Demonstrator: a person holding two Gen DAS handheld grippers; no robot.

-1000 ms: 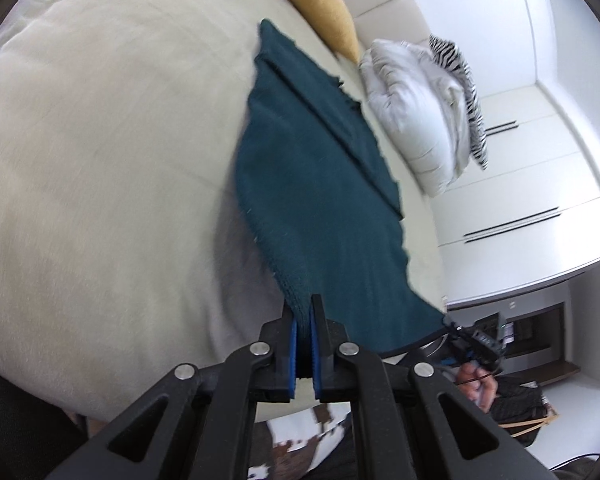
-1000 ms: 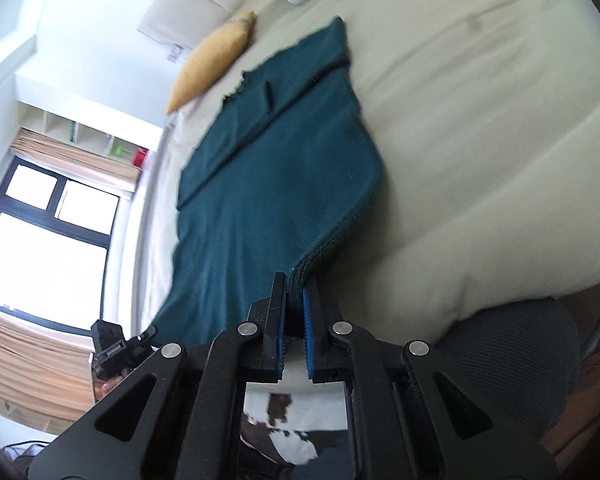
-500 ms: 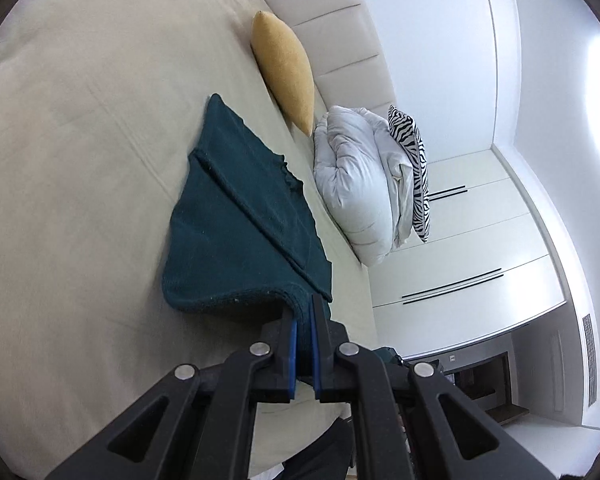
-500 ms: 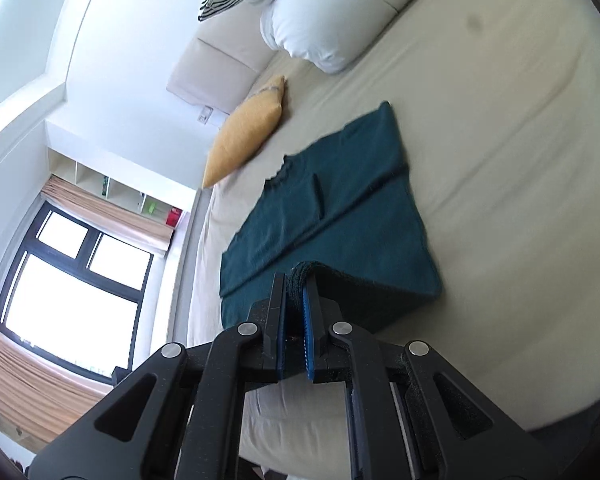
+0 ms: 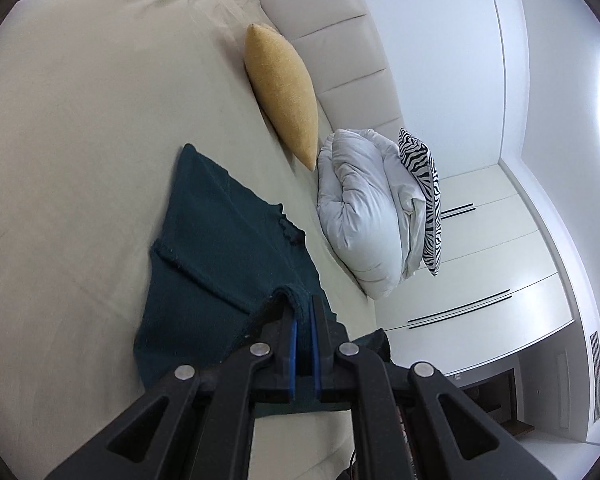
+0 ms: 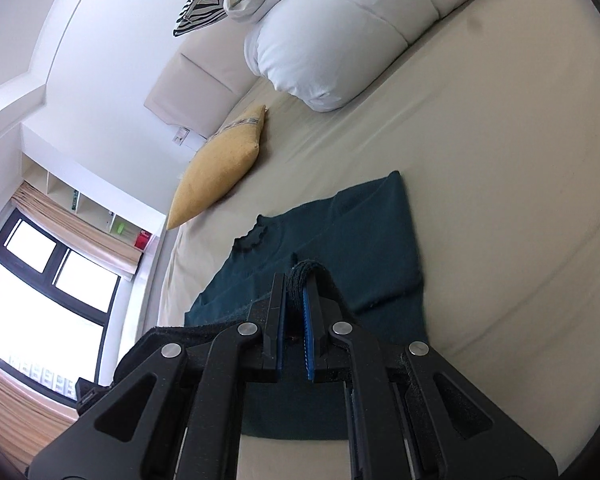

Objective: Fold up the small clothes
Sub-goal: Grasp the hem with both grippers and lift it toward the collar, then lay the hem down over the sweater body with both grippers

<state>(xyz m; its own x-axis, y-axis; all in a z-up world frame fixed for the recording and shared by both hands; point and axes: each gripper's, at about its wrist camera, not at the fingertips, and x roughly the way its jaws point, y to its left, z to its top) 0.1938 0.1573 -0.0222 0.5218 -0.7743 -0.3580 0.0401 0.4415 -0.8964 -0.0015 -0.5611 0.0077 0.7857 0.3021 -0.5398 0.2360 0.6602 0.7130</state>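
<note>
A dark teal knit top lies on the beige bed, its collar end toward the pillows. My left gripper is shut on one bottom-hem corner and holds it raised over the garment's middle. In the right wrist view the same teal top lies ahead, and my right gripper is shut on the other hem corner, a bunched roll of knit between the blue pads. The lifted hem drapes over both grippers, and the lower half is doubled over the upper half.
A mustard cushion leans on the padded headboard. A white folded duvet and a zebra-print pillow sit beside it. White wardrobes stand past the bed. A window is at the left of the right wrist view.
Both grippers have carried the hem from the near bed edge up and forward toward the collar, folding the top over itself. The grip on both corners is unchanged.
</note>
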